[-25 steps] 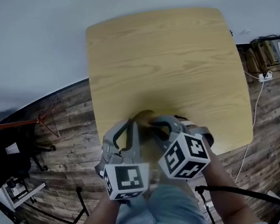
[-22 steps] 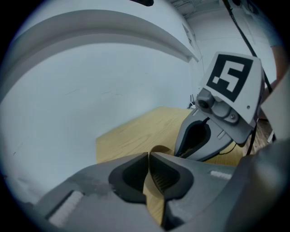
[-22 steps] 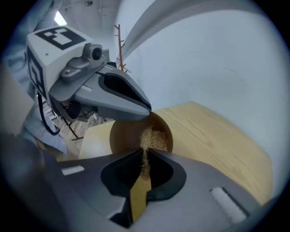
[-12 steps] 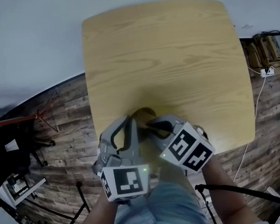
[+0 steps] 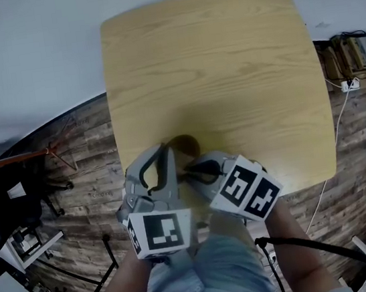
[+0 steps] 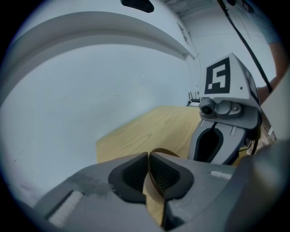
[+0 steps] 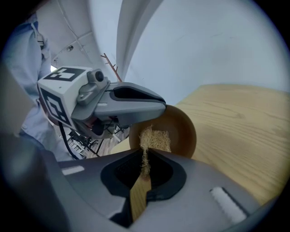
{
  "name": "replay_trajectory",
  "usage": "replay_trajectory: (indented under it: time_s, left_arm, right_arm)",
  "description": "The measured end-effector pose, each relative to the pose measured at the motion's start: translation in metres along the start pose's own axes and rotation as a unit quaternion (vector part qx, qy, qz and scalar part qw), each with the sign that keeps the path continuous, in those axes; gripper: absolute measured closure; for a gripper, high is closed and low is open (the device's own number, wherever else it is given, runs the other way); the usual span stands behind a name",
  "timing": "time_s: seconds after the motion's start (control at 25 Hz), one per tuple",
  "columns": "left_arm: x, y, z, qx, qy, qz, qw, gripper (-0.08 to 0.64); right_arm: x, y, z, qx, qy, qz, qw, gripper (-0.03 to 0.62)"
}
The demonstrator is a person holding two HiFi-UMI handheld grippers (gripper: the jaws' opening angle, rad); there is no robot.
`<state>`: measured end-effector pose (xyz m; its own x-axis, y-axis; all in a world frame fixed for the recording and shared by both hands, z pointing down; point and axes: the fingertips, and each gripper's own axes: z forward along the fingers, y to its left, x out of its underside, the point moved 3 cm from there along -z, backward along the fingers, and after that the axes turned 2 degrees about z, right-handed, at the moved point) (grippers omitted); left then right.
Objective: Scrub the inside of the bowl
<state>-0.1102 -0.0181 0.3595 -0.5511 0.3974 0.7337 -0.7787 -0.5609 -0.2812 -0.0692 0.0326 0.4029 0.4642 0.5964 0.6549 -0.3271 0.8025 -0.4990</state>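
Head view: the left gripper and right gripper are crowded together at the near edge of the wooden table. A small brown bowl peeks out between their tips.

Left gripper view: the jaws are clamped tight on the bowl's thin wall, and the right gripper is just beside it.

Right gripper view: the jaws pinch a tan fibrous scrubber. Its tuft is pushed against the inside of the bowl, which is tipped up on edge. The left gripper has the rim.
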Motion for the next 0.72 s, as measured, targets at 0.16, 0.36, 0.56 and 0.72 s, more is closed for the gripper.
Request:
replay_trajectory:
  time_s: [0.16, 0.36, 0.56, 0.72]
  left_arm:
    - [0.003, 0.002, 0.002, 0.003, 0.005, 0.006, 1.0000, 0.523]
    - [0.013, -0.001, 0.001, 0.009, 0.014, 0.014, 0.9998, 0.525]
    - [0.009, 0.001, 0.002, 0.009, 0.014, 0.017, 0.9997, 0.525]
    - [0.004, 0.003, 0.002, 0.010, 0.011, 0.020, 0.9997, 0.525]
  right_arm:
    - [0.001, 0.009, -0.004, -0.018, 0.011, -0.022, 1.000, 0.566]
    - [0.005, 0.021, -0.015, -0.027, 0.026, -0.043, 0.998, 0.566]
    - [0.003, 0.026, -0.036, -0.017, 0.012, -0.043, 0.999, 0.566]
    - [-0.008, 0.018, -0.054, 0.033, -0.038, -0.023, 0.998, 0.566]
